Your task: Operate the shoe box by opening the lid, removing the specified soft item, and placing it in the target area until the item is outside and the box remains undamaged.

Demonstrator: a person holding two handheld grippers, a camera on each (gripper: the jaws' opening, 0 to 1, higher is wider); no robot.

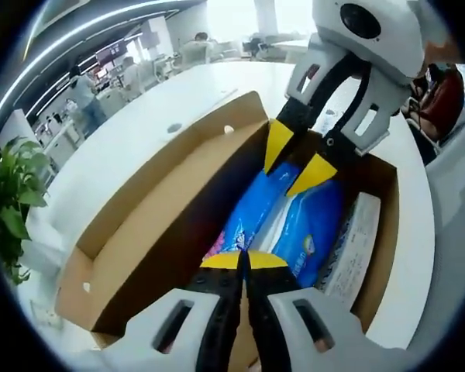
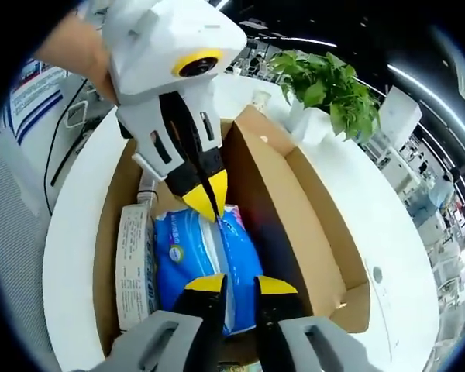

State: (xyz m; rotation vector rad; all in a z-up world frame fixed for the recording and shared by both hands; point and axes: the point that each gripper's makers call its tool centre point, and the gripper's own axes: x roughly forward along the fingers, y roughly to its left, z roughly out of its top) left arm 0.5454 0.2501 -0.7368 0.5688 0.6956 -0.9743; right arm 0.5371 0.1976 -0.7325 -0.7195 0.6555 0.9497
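While lid (image 1: 163, 194) hangs open, blue pack (image 2: 205, 260) half-hidden btwn grippers.

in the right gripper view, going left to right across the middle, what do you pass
white table → flat white packet → blue soft pack → open box lid → table again, with the potted plant further back

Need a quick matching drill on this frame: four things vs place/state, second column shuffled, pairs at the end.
1. blue soft pack
2. box lid
3. potted plant
4. left gripper

A. on the white table beside the box
B. jaws together, over the blue pack
C. folded open
D. lying inside the shoe box

Pairs: 1-D, 2-C, 3-A, 4-B
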